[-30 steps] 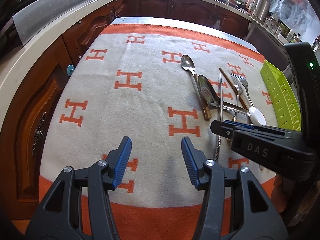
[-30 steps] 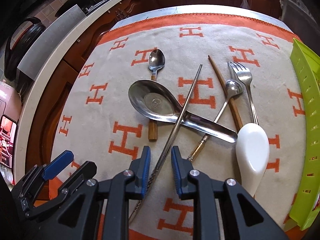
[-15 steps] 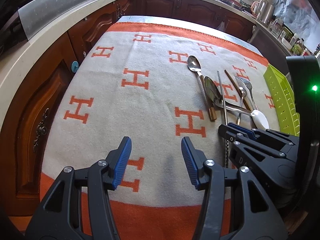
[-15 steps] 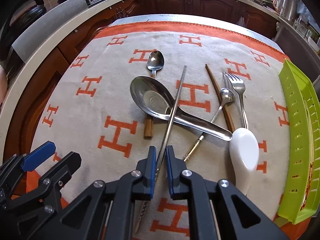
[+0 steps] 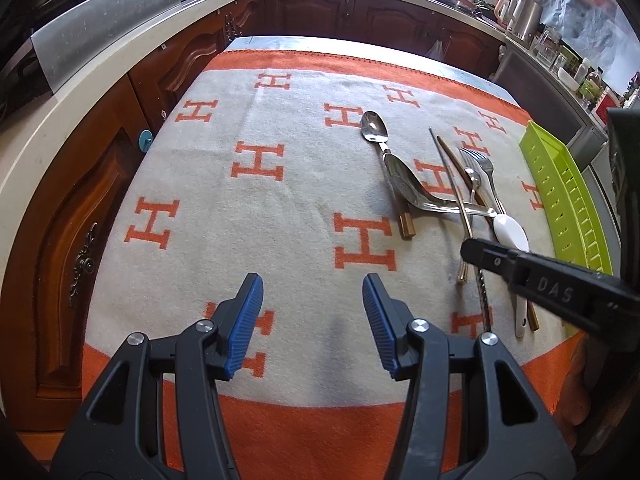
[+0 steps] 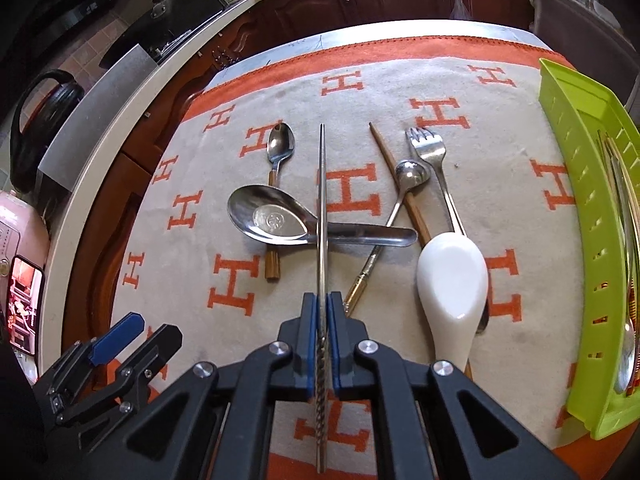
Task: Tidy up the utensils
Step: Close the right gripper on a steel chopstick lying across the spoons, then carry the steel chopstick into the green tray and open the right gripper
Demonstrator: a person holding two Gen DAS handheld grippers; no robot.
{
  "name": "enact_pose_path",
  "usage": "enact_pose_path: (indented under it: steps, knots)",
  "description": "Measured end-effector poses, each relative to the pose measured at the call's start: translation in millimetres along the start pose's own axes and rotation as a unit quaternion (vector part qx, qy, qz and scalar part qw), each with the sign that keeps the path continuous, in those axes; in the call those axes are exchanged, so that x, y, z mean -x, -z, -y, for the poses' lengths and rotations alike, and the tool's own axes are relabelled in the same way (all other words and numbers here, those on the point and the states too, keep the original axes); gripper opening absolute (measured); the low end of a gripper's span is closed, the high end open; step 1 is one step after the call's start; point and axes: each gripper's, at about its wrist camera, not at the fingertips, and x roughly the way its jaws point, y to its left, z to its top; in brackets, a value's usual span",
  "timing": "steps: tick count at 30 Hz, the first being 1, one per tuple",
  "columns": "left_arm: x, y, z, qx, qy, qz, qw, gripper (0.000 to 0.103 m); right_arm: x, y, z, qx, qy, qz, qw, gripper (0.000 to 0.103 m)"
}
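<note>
My right gripper (image 6: 322,300) is shut on a thin metal chopstick (image 6: 322,184), which runs straight out between the blue pads and crosses over the handle of a large steel spoon (image 6: 272,216). Around it on the cloth lie a small wood-handled spoon (image 6: 281,146), a wooden chopstick (image 6: 386,156), a fork (image 6: 426,146), a small gold-handled spoon (image 6: 410,172) and a white ceramic spoon (image 6: 452,276). My left gripper (image 5: 312,300) hangs open over bare cloth, left of the pile, with nothing between its fingers. In the left wrist view the right gripper (image 5: 476,250) grips the metal chopstick (image 5: 450,172).
A green slotted tray (image 6: 576,184) stands at the right edge of the table and holds several utensils. The orange and grey cloth (image 5: 248,220) covers the table. Wooden kitchen cabinets (image 5: 96,216) and a counter run along the left and far sides.
The right jaws have closed onto the metal chopstick, which has swung from a slant to straight along the fingers. The left gripper's jaws stand as before.
</note>
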Motion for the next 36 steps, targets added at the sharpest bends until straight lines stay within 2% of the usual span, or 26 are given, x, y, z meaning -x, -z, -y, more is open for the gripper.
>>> enact_pose_path:
  steps: [10, 18, 25, 36]
  knots:
    - [7, -2, 18, -0.023, -0.003, 0.003, 0.9997, 0.049, 31, -6, 24, -0.029, -0.024, 0.028, 0.999, 0.005]
    - [14, -8, 40, -0.047, -0.001, 0.009, 0.9989, 0.049, 54, -6, 53, -0.053, -0.025, 0.046, 0.997, 0.005]
    - [21, -16, 61, -0.067, 0.006, 0.018, 0.9976, 0.049, 79, -5, 84, -0.079, -0.016, 0.066, 0.995, 0.005]
    - [14, -22, 90, -0.080, 0.044, -0.007, 0.9958, 0.049, 106, -3, 148, -0.131, 0.026, 0.083, 0.988, 0.005]
